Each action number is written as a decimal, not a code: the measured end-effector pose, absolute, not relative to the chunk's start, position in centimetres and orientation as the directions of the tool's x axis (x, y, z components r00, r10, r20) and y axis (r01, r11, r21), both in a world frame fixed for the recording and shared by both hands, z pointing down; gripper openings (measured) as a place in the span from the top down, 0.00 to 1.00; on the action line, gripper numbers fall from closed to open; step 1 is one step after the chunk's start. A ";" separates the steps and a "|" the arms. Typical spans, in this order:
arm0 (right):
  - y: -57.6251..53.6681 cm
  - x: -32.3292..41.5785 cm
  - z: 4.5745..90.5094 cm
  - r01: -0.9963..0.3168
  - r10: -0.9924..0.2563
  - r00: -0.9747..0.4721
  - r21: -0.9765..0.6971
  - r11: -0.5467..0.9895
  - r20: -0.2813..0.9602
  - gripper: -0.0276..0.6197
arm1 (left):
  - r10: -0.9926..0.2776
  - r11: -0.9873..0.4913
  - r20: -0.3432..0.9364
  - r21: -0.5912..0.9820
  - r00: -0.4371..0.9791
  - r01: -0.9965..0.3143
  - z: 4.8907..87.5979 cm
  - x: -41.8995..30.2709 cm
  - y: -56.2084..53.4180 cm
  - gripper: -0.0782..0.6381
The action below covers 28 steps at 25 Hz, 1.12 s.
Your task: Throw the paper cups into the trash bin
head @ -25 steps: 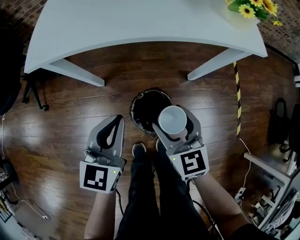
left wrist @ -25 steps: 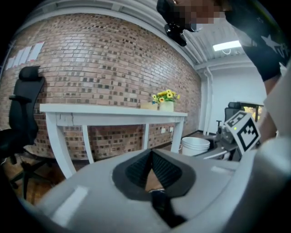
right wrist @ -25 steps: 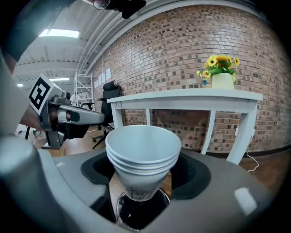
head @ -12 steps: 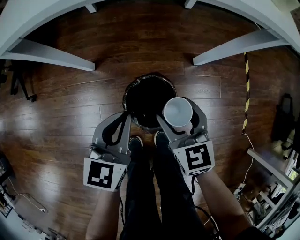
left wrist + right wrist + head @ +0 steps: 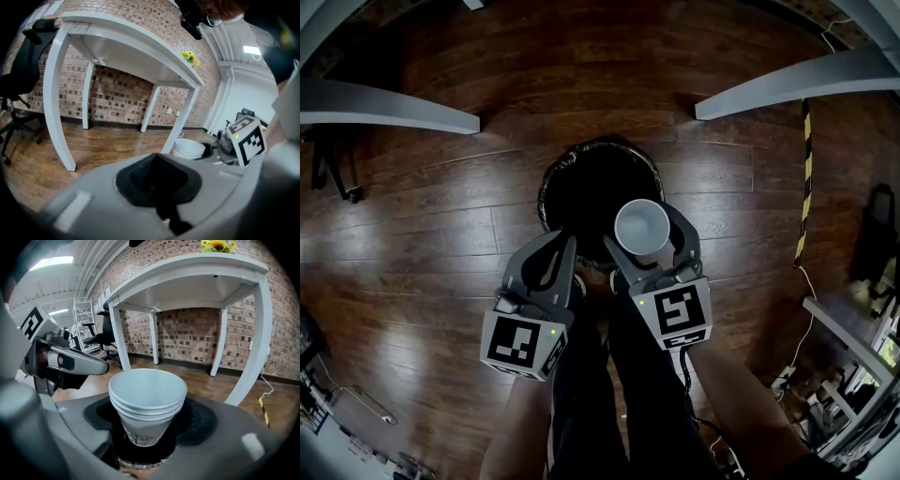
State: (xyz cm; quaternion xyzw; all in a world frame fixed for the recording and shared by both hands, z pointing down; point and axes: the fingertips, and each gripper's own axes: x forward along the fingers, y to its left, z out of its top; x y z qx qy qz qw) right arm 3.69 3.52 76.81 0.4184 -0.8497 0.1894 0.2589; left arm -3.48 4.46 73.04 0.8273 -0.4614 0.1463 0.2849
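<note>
White paper cups (image 5: 642, 226) stacked over the black-lined trash bin (image 5: 581, 187).
I see the nested stack upright, mouths up, a tree print low on the outer cup, above the bin's near right rim.

The person holds 2 claws out in front, side by side and pointing forward and down. The left claw (image 5: 566, 247) (image 5: 159, 187) has its jaws together with nothing between them. The right claw (image 5: 642, 234) (image 5: 147, 420) has its jaws spread wide and pressed on a nested stack of upright paper cups (image 5: 641, 226) (image 5: 147, 397). Bare left forearm (image 5: 517, 427) and right forearm (image 5: 741, 403) run back beside the dark-trousered legs (image 5: 605, 394).
</note>
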 end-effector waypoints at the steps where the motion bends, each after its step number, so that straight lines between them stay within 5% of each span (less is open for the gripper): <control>1: 3.6 3.7 77.2 -0.813 -0.617 -0.510 -0.100 0.574 0.599 0.42 | -0.671 -0.410 0.516 0.341 0.533 -0.846 73.5 -3.4 4.7 0.88; 28: 5.0 2.9 80.8 -0.835 -0.553 -0.452 -0.115 0.537 0.700 0.38 | -0.645 -0.410 0.557 0.328 0.524 -0.851 73.8 -5.0 5.1 0.88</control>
